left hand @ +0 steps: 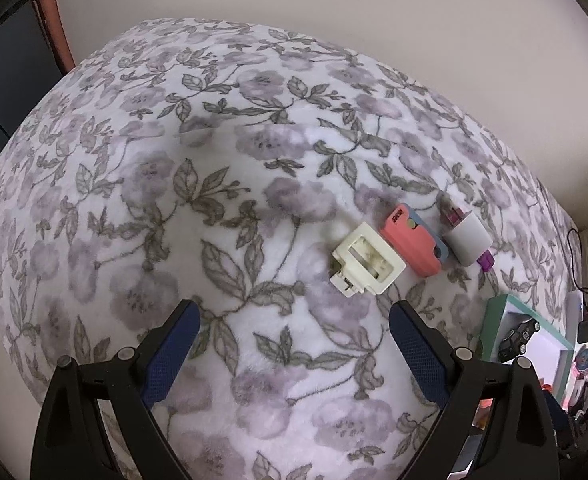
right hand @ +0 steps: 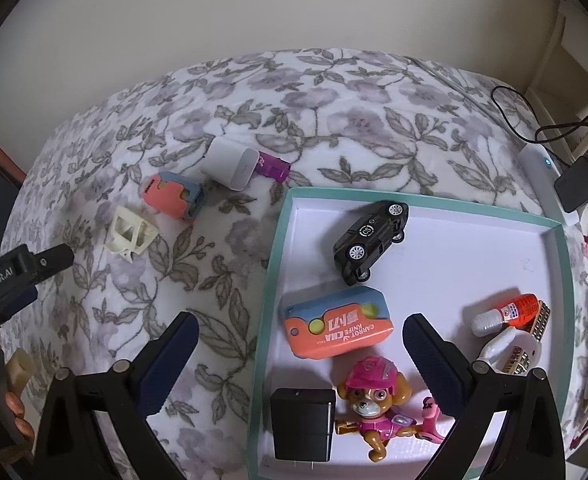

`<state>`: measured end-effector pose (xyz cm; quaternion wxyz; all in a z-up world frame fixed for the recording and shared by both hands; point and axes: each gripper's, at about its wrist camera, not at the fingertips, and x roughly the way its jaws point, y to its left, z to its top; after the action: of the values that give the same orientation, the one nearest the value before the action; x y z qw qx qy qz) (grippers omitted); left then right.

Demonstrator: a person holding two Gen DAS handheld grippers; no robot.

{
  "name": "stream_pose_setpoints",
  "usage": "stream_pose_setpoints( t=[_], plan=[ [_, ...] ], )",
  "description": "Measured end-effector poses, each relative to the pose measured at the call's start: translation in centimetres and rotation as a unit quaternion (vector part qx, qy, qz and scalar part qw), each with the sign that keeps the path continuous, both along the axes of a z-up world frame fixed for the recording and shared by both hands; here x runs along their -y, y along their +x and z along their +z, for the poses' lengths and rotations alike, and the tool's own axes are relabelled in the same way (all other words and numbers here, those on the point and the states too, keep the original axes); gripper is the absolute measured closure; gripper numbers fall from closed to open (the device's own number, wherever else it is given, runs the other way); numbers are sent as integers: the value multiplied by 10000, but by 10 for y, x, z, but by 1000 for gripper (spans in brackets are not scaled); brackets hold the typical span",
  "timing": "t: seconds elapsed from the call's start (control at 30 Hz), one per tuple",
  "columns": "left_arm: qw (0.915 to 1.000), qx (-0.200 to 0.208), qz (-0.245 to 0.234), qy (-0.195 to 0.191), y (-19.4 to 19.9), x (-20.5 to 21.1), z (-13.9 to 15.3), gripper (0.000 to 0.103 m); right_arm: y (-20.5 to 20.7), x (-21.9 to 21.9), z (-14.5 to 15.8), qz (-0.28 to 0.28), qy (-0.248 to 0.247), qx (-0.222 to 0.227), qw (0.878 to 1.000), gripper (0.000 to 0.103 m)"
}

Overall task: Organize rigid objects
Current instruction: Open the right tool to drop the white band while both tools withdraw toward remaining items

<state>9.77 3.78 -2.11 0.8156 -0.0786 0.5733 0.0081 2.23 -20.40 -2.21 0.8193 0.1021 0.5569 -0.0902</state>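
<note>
While both claws hang over a bed covered in a fleecy white blanket printed with mauve flowers and grey leaves (left hand: 222, 216), neither holds anything. Seen through its own camera, the left gripper (left hand: 294, 344) has its two blue-padded fingers spread wide, with only bare blanket between them. The right gripper (right hand: 300, 354) is just as widely spread, hovering over the near left part of a shallow white tray with a mint-green rim (right hand: 272, 248).

Just beyond the left gripper, ahead and a little to its right, lies a cream plastic rectangular frame-shaped clip (left hand: 368, 260). Its long axis runs diagonally, from near left to far right. Just beside it, further right, sits a pink and blue flat plastic case (left hand: 412, 240), then a small white cube charger (left hand: 466, 238) with a purple plug end (left hand: 487, 262) touching it. These three loose pieces form a row on the blanket, to the left of the tray's left rim.

Inside the tray lie a black toy car (right hand: 372, 240) towards the far side, an orange and blue case printed "carrot knife" (right hand: 336, 322), a black block adapter (right hand: 302, 424), a pink-helmeted puppy figure (right hand: 374, 396) and a small white bottle with an orange label (right hand: 508, 312).

Judging by position, the left gripper is much the nearer to the cream clip, which looks like the likeliest next pick.
</note>
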Motion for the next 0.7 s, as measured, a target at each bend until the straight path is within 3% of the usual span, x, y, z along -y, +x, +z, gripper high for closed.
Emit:
stream_pose_setpoints(
  t=[0.37, 0.53, 0.7],
  plan=[
    [9994, 172, 24, -287, 22, -3, -5, 7, 15, -4, -7, 0, -33, -21, 10000, 0],
    [9977, 441, 1, -507, 33, 1, -2, 7, 27, -2, -2, -40, 8, 145, 9999, 0],
    [9976, 381, -245, -524, 43, 13, -9, 7, 42, -2, 3, 3, 65, 347, 9994, 0]
  ],
)
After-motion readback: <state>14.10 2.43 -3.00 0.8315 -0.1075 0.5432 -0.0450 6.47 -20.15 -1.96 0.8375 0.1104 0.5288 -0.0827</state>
